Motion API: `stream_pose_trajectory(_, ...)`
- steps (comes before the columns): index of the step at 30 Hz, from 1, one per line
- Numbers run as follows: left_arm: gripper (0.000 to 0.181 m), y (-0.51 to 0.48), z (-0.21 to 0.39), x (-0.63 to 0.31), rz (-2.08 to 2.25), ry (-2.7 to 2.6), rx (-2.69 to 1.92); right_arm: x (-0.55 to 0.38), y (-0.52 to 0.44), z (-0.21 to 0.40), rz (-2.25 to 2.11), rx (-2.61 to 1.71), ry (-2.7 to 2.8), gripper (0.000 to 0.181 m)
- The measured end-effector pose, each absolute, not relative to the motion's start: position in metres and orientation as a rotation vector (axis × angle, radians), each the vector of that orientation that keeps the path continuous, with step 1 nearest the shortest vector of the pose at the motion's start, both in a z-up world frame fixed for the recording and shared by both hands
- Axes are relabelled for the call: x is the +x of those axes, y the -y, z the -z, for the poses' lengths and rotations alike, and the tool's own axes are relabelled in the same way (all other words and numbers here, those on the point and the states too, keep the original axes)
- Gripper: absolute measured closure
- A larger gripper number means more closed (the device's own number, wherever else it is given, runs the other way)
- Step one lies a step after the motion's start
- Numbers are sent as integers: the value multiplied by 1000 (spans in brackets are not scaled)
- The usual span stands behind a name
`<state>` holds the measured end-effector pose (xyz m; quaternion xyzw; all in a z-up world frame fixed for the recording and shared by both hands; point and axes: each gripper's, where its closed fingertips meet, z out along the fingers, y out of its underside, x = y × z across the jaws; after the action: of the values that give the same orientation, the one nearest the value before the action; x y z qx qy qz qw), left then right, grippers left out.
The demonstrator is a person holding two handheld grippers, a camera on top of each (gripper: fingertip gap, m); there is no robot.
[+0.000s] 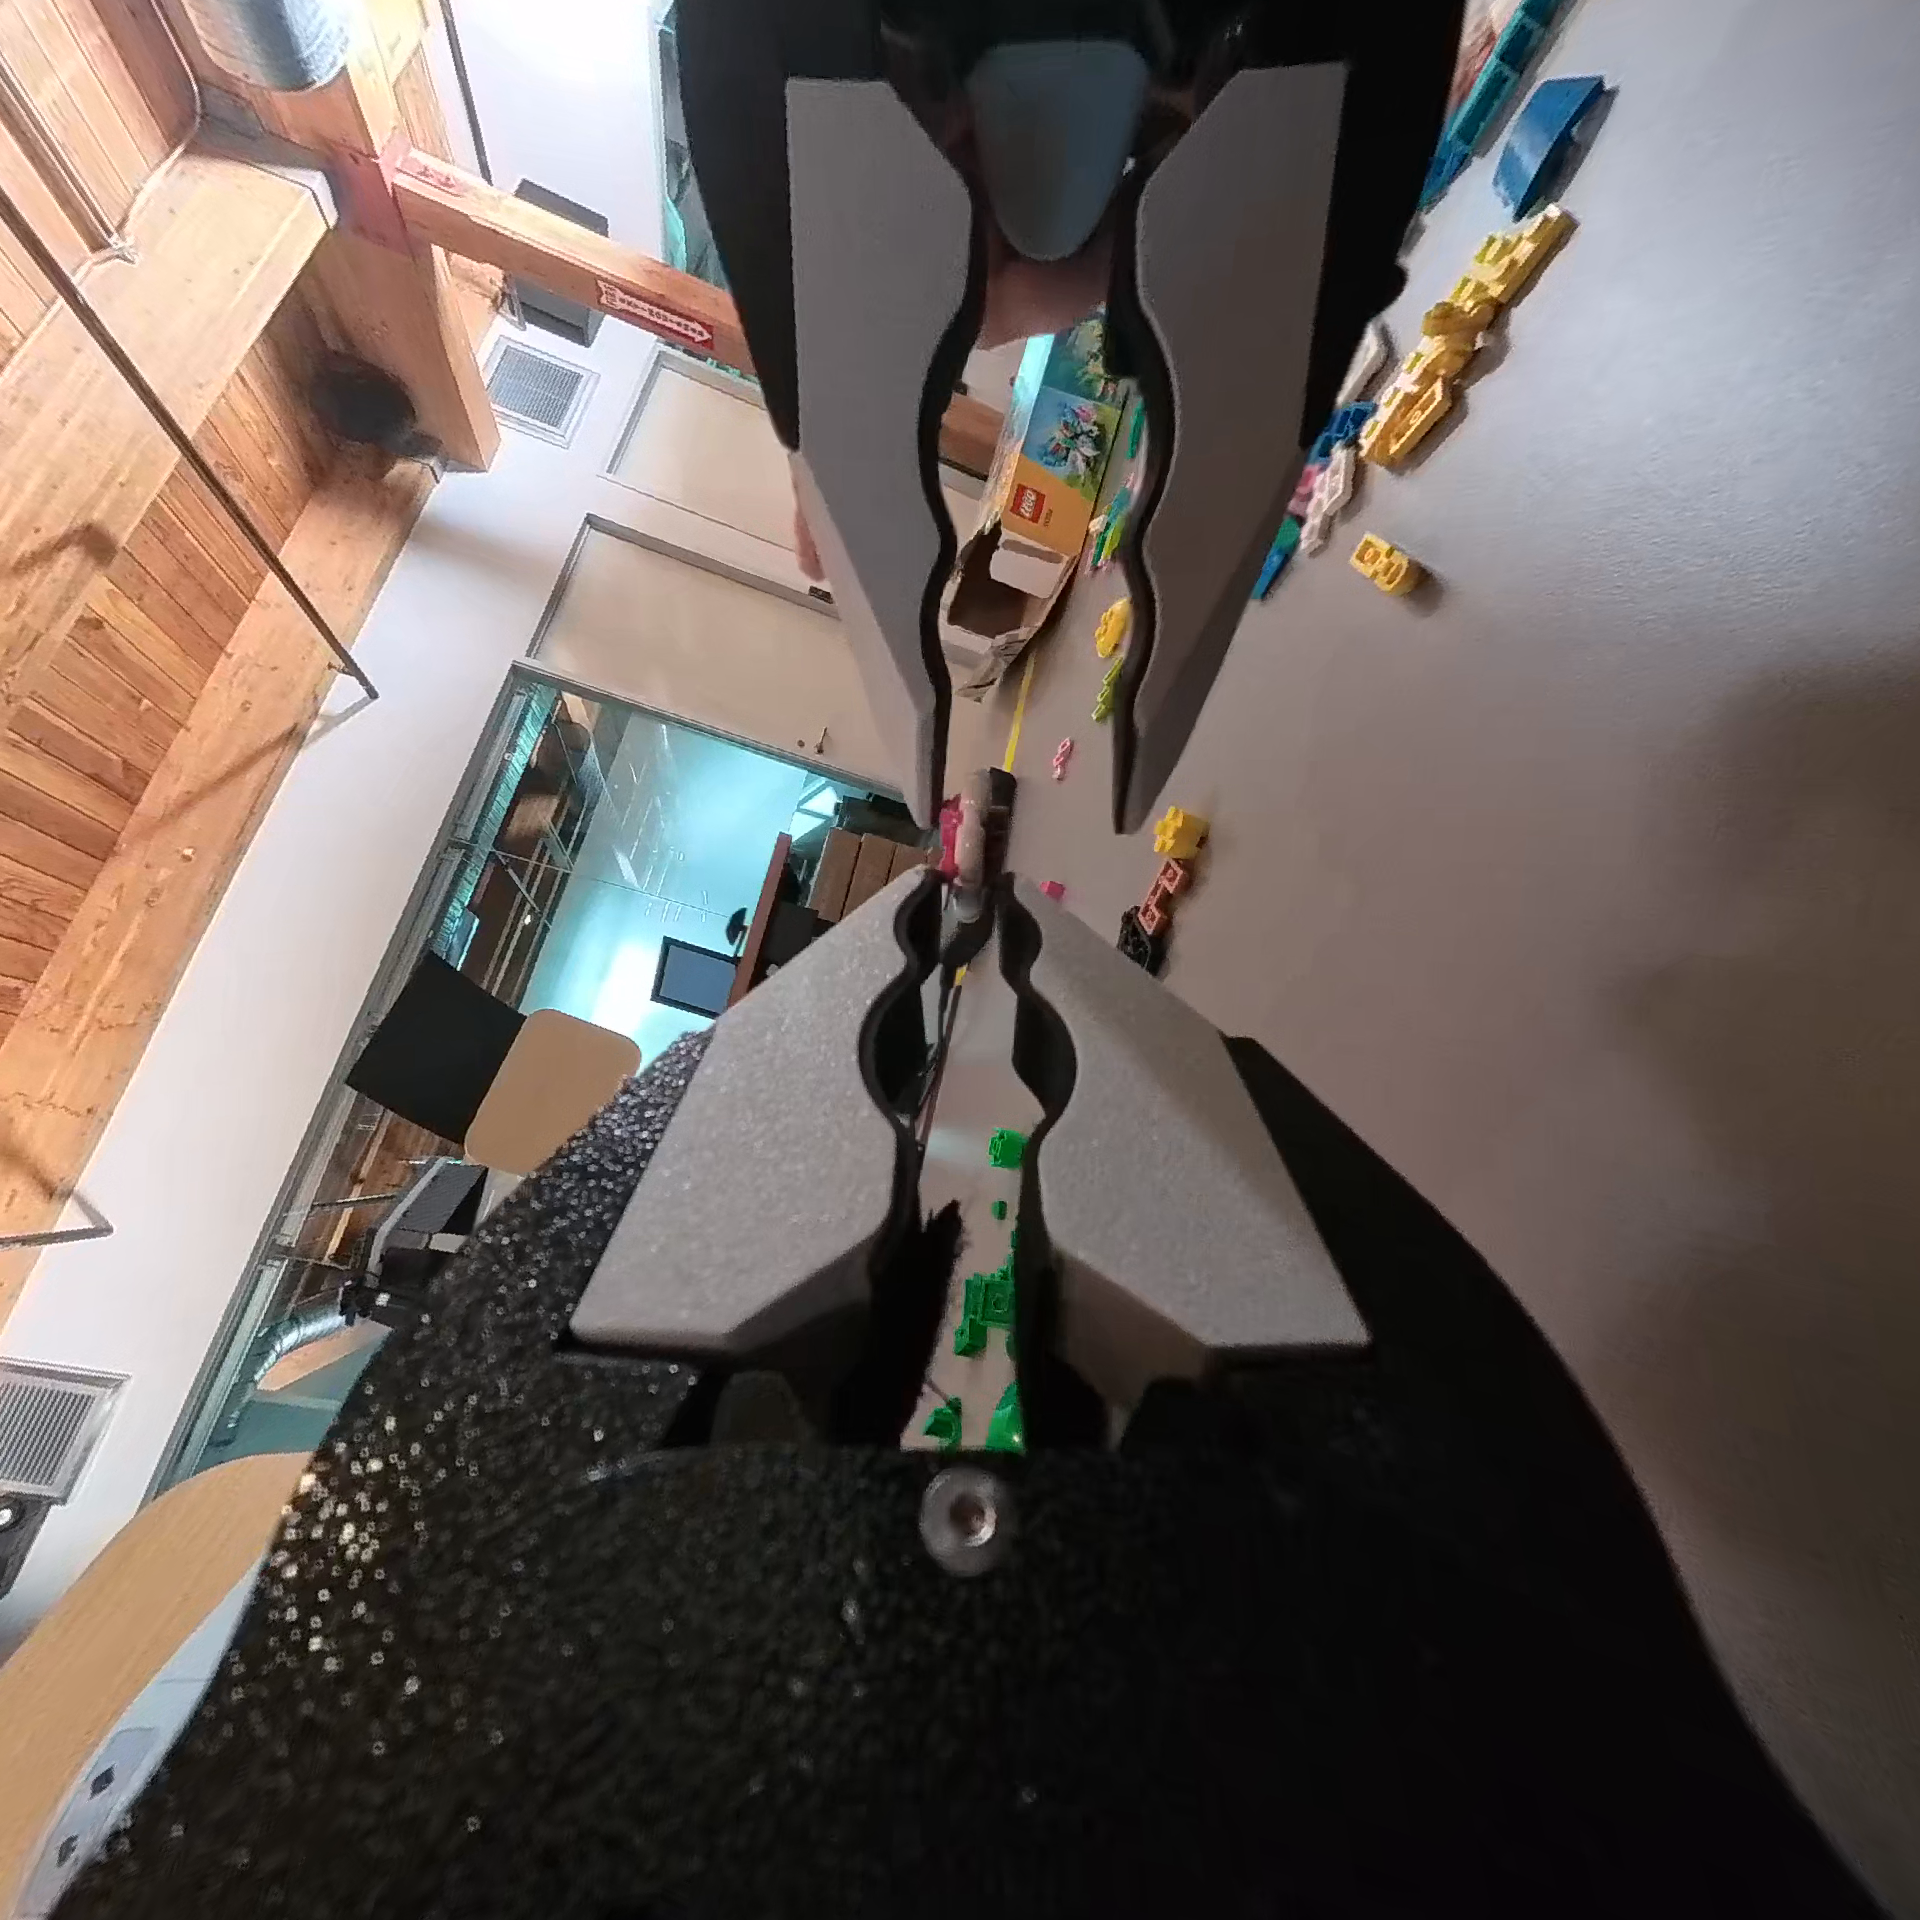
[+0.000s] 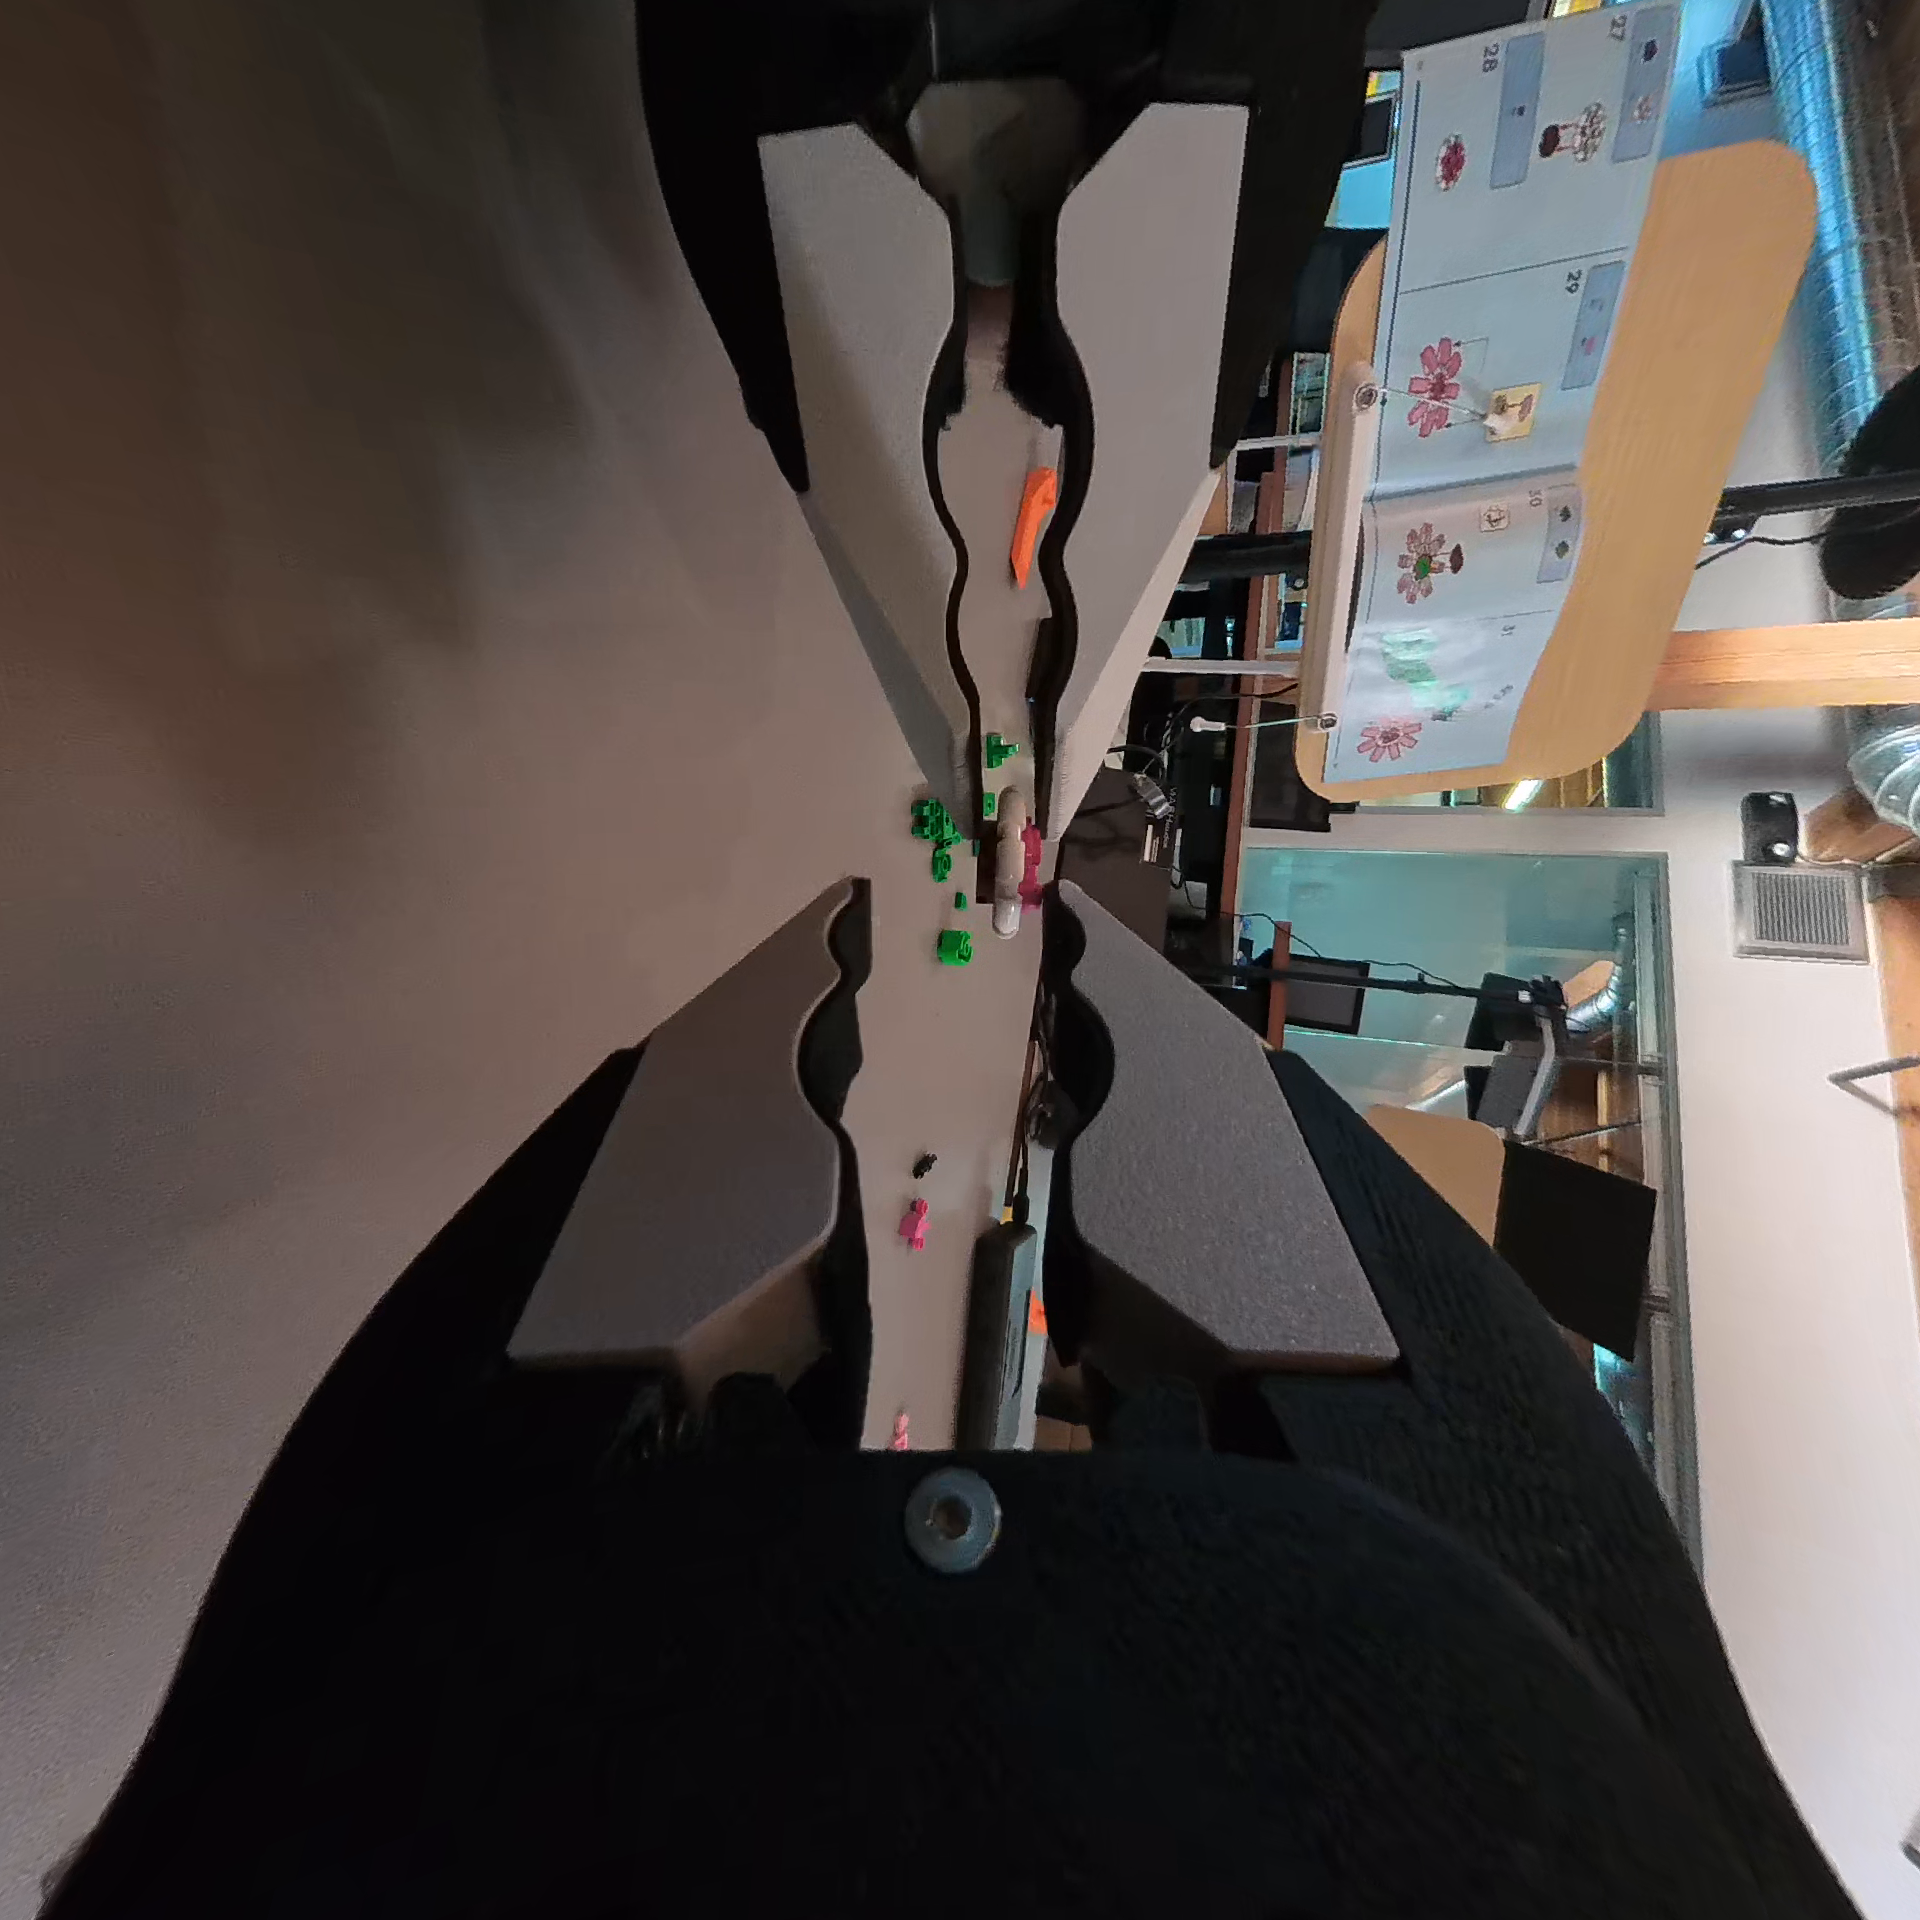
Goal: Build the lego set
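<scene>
My left gripper (image 1: 964,883) is shut on a small pink and white lego assembly (image 1: 971,831), held above the grey table (image 1: 1662,935). My right gripper (image 2: 956,888) is open and faces the left one tip to tip. Its fingertips stand on either side of the assembly (image 2: 1010,868). In the left wrist view one finger of the right gripper (image 1: 1029,821) appears to touch the pink part. The left gripper also shows at the top of the right wrist view (image 2: 1008,810). Loose green pieces (image 2: 935,826) lie on the table beneath.
Yellow bricks (image 1: 1444,353), blue pieces (image 1: 1548,145) and an open lego box (image 1: 1060,457) lie further along the table. An orange piece (image 2: 1034,520), a pink piece (image 2: 914,1221) and a dark flat device (image 2: 1003,1330) lie near its edge. An instruction booklet (image 2: 1507,416) stands open on a wooden stand. Both grippers' tips are close together, under 4 cm apart.
</scene>
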<state>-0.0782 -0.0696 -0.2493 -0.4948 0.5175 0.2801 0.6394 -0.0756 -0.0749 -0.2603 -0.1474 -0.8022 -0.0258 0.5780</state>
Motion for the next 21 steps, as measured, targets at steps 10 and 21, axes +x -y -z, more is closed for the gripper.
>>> stream_pose_trajectory(10, 175, 72, 252, -76, -622, -1199, -1122, -76, 75, 255, 125, -282, 1884, 170)
stream_pose_trajectory(21, 175, 76, 250, -73, -638, -1213, -1086, -73, 78, 256, 196, -245, 2006, 173)
